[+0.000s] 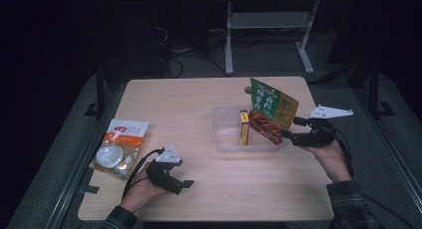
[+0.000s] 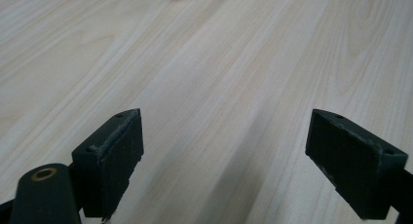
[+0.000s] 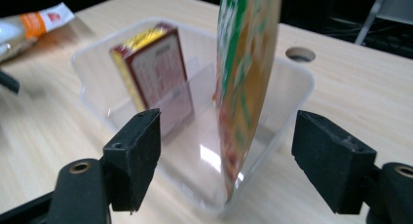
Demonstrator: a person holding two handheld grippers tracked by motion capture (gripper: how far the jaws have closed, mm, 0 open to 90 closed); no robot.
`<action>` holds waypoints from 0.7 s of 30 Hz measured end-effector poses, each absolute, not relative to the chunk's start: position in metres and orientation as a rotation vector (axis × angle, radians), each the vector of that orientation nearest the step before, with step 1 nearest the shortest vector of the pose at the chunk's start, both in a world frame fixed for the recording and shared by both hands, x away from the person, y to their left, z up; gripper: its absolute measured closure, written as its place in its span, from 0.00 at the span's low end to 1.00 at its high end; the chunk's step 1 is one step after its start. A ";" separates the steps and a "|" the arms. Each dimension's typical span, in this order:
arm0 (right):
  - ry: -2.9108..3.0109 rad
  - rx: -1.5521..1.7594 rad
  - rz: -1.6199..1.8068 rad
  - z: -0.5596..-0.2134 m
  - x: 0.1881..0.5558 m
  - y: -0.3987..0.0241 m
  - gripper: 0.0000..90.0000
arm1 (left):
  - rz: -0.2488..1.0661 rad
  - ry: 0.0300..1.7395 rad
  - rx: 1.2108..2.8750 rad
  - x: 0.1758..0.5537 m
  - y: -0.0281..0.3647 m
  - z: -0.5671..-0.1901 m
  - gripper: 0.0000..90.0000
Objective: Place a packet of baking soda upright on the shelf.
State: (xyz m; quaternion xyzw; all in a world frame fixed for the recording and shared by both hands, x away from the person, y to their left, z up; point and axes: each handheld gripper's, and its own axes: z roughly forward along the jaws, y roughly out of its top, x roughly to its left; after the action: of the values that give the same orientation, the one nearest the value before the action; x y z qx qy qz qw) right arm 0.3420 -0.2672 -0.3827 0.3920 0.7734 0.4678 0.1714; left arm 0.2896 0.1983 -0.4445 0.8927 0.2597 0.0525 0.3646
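Your right gripper (image 3: 224, 156), jaws released and wide, straddles the green pouch (image 3: 246, 83), standing on edge against the tub's (image 3: 292, 87) near wall by the desk's right edge; your left gripper (image 2: 238, 160), released, idles near the front edge, empty

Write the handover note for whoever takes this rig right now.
Left gripper: open, holding nothing, low over bare table near the front edge.
Right gripper: jaws open either side of the green snack packet, not clamping it.
Packet: upright on its edge, lower end inside the clear plastic container, leaning on its right rim.
Yellow-and-red box: already standing inside the container.
White-and-orange food pouch: lying at the table's left edge, untouched.
Left to do, probably: settle the packet, then bring the pouch over.
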 end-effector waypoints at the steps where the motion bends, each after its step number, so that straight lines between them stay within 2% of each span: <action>1: 2.197 1.111 1.312 -0.384 0.337 -0.268 0.28 | 0.147 0.666 2.292 0.290 0.199 -0.444 0.15; 13: 2.284 1.097 1.247 -0.405 0.299 -0.263 0.26 | 0.165 0.684 2.279 0.280 0.200 -0.442 0.16; 21: 2.417 1.010 1.239 -0.417 0.276 -0.239 0.27 | 0.175 0.698 2.281 0.270 0.206 -0.440 0.16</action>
State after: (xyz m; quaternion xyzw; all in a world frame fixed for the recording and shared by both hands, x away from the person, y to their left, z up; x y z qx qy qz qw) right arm 0.2762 -0.2389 -0.4172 0.3459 0.8280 0.4243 0.1216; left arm 0.2701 0.2065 -0.4402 0.8875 0.2715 0.0682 0.3662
